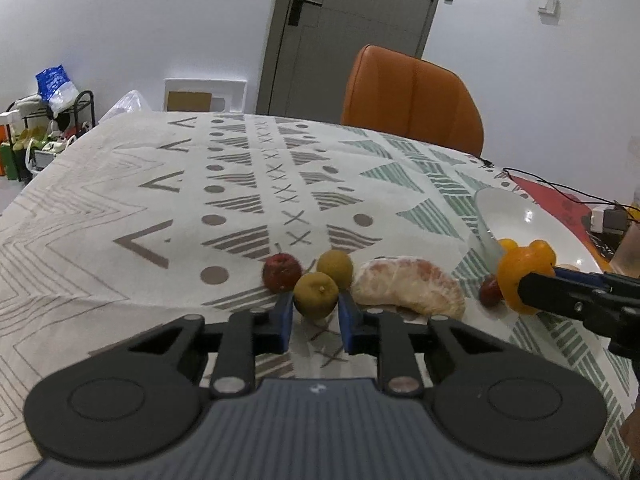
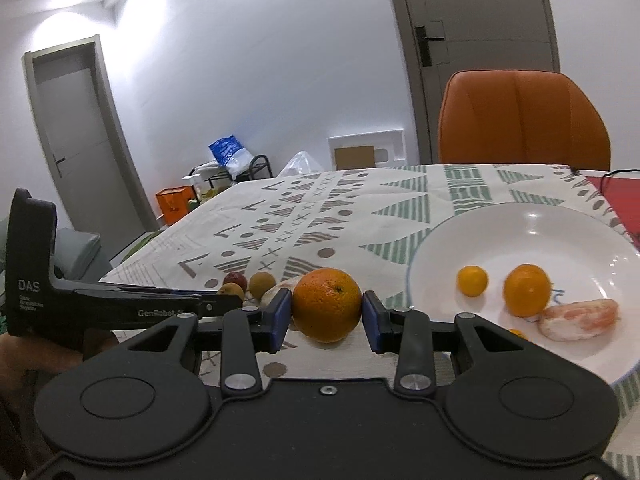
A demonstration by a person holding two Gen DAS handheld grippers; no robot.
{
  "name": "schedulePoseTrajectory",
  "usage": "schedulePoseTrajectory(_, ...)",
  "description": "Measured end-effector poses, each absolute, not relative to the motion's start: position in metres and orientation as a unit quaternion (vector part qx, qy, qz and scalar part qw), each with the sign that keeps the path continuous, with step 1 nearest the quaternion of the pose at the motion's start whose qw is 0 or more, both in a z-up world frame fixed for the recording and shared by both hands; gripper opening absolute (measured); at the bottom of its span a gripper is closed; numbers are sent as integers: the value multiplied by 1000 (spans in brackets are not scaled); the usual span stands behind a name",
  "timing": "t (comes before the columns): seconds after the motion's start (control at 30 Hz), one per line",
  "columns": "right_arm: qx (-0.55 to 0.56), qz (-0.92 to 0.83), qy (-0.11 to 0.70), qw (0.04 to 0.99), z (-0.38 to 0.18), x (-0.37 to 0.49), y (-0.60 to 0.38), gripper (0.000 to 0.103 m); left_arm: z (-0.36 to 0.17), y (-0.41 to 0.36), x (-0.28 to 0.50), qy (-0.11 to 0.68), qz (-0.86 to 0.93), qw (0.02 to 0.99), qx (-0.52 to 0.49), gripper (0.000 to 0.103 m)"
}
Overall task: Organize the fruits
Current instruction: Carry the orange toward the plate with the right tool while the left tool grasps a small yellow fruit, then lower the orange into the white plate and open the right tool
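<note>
Right wrist | left gripper [image 2: 236,300] reads "DAS", pinches longan [image 1: 316,294] | right gripper [image 2: 326,314] pinches orange [image 2: 326,304]

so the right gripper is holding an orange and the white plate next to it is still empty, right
Not quite. The right gripper does hold the orange, but the white plate is not empty: the right wrist view shows two small oranges and a peeled citrus piece on it.
</note>
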State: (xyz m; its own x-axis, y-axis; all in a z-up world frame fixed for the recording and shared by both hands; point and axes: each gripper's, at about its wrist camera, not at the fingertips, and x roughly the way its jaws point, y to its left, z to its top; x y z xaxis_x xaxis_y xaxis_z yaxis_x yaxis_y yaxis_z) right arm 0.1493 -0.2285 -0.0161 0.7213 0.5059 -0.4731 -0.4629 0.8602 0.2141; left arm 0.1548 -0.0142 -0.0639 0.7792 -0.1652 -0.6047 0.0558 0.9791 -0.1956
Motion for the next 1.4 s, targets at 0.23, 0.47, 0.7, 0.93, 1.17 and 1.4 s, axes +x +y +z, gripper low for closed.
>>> schedulePoseTrajectory(0.23,48,246,264,931,-17,149,-242,36,-55,-24,152,319,-63,942,-77,22)
schedulePoseTrajectory(0.47,58,231,258,936,-16,150,-258,36,-47,-31,148,311,-68,945,-72,22)
schedulePoseTrajectory(0.7,56,206,251,944,-13,153,-273,36,-43,-37,147,308,-67,947,-65,23)
schedulePoseTrajectory(0.93,57,194,249,947,-14,154,-281,36,-38,-39,144,303,-69,948,-61,23)
schedulePoseTrajectory(1.17,60,165,242,954,-13,148,-289,62,-27,-49,139,291,-80,952,-53,23)
schedulePoseTrajectory(1.4,41,152,235,959,-10,132,-291,86,-24,-64,137,288,-93,952,-46,23)
